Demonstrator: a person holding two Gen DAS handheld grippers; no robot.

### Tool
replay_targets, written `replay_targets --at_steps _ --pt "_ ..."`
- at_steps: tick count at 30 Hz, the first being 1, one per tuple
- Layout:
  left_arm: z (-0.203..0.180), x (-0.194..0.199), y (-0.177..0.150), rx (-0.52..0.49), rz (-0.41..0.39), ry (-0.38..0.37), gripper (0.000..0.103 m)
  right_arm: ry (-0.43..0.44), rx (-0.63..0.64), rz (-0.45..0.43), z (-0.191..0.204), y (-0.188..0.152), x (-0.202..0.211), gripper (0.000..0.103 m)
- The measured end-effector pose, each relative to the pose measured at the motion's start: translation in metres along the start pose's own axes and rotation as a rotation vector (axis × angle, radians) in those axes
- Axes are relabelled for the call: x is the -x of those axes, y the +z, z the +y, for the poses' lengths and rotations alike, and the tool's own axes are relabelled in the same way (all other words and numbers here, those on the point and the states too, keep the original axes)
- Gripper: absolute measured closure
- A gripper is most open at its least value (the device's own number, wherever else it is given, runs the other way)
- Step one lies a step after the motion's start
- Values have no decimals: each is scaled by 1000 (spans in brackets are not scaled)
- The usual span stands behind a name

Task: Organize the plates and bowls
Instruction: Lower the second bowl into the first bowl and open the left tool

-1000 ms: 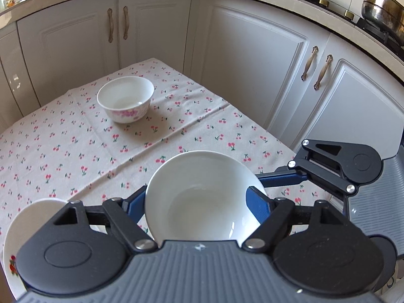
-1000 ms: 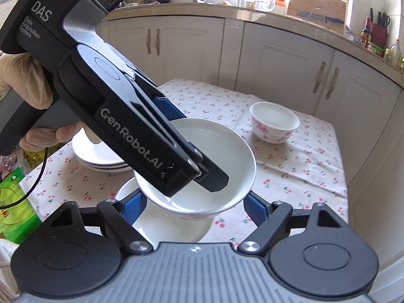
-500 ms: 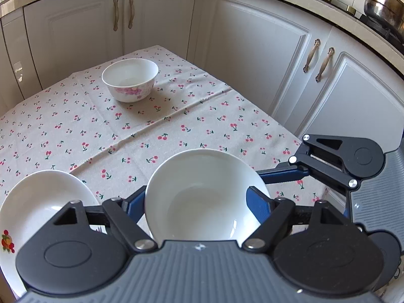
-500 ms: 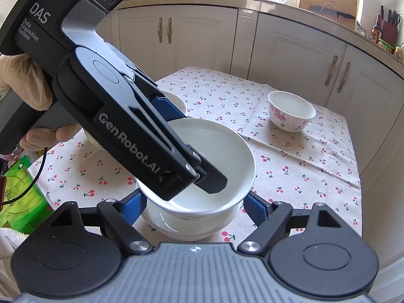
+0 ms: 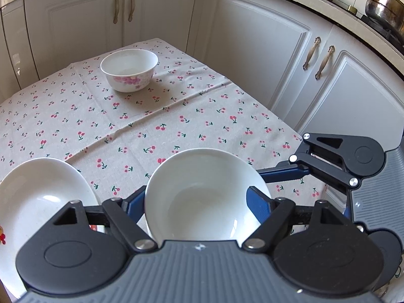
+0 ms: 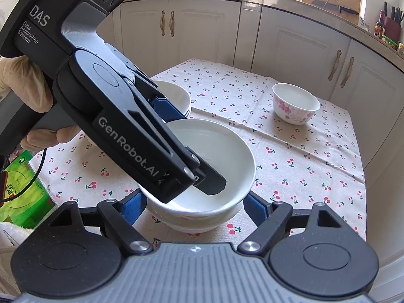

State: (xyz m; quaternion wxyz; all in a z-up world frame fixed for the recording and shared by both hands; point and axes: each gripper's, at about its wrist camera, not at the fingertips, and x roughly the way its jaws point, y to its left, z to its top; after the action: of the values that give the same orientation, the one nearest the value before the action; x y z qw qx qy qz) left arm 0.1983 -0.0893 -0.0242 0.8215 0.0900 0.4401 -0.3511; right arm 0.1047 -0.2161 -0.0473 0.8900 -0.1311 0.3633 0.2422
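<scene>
A plain white bowl [image 5: 207, 171] sits between the blue fingers of my left gripper [image 5: 197, 199], which is shut on it across its width. In the right wrist view that bowl [image 6: 222, 146] is nested on top of a second white bowl [image 6: 192, 221] with pink marks. My right gripper [image 6: 194, 204] is shut on this lower bowl, with a blue finger [image 6: 133, 202] at each side. One right finger [image 5: 282, 171] reaches in under the top bowl's rim. A small flowered bowl [image 5: 128, 70] stands alone at the table's far side.
A stack of white plates [image 5: 38, 197] lies to the left of the bowls. The cherry-print tablecloth [image 5: 176, 116] covers the table, with white cabinets close behind. A green box [image 6: 22, 194] lies off the table's left edge. A gloved hand [image 6: 15, 85] holds the left gripper.
The top bowl has sunk closer into the lower bowl. Both views have drifted: the plate stack shows more at the left and the flowered bowl sits further right.
</scene>
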Motion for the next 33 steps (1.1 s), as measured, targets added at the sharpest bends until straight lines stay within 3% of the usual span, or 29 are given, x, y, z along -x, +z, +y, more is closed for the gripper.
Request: replay_targets --at_steps 24,33 --pt "0 -4 -2 -17 0 -2 22 -2 -1 10 -1 -1 -2 16" --pt "2 -3 -2 -9 -14 -9 15 7 -6 0 -2 -2 -1 13"
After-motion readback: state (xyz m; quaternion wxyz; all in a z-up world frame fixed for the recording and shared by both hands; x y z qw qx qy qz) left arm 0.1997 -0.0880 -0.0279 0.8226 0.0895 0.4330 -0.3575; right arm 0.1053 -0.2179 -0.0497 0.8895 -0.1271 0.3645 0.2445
